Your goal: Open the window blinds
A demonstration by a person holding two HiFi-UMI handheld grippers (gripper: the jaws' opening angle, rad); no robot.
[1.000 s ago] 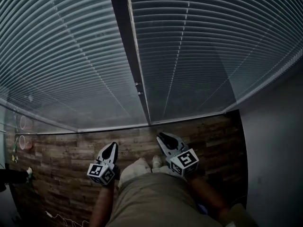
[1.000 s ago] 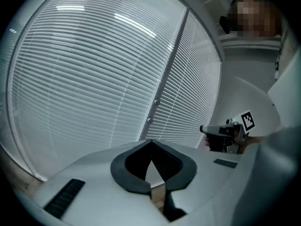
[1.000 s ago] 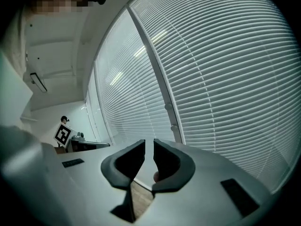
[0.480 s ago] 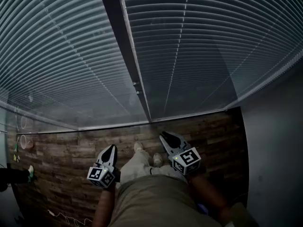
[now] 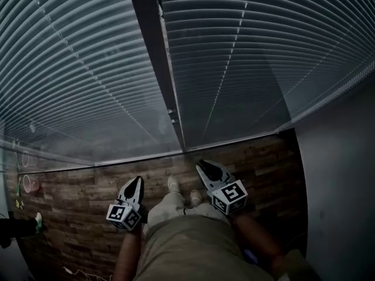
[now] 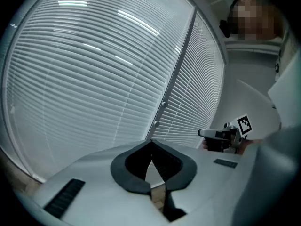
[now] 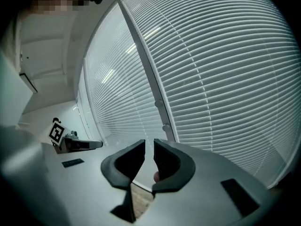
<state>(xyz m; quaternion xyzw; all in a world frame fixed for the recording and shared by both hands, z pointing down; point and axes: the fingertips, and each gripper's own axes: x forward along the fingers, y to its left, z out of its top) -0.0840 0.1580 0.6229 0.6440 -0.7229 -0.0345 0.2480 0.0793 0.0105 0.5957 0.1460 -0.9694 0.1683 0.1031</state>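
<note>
Two slatted window blinds hang with their slats turned flat, the left blind (image 5: 76, 69) and the right blind (image 5: 246, 57). A dark mullion (image 5: 153, 57) stands between them, with two small knobs (image 5: 171, 115) low on it. Both grippers are held low over the floor, short of the window and touching nothing. My left gripper (image 5: 137, 180) (image 6: 150, 144) has its tips together and holds nothing. My right gripper (image 5: 201, 165) (image 7: 149, 142) shows a narrow gap between its jaws, with nothing in it, and points at the foot of the mullion (image 7: 155, 93).
Wood-plank floor (image 5: 88, 180) runs up to the window sill line. A grey wall (image 5: 340, 186) closes the right side. Pink rings (image 5: 29, 183) and small items lie at the far left, and a thin cable (image 5: 76, 271) near the bottom. The person's shoes (image 5: 173, 184) stand between the grippers.
The person has stepped toward the window, one foot coming down ahead. Both grippers came along, and the blinds and mullion look a little nearer. The jaws look the same.
</note>
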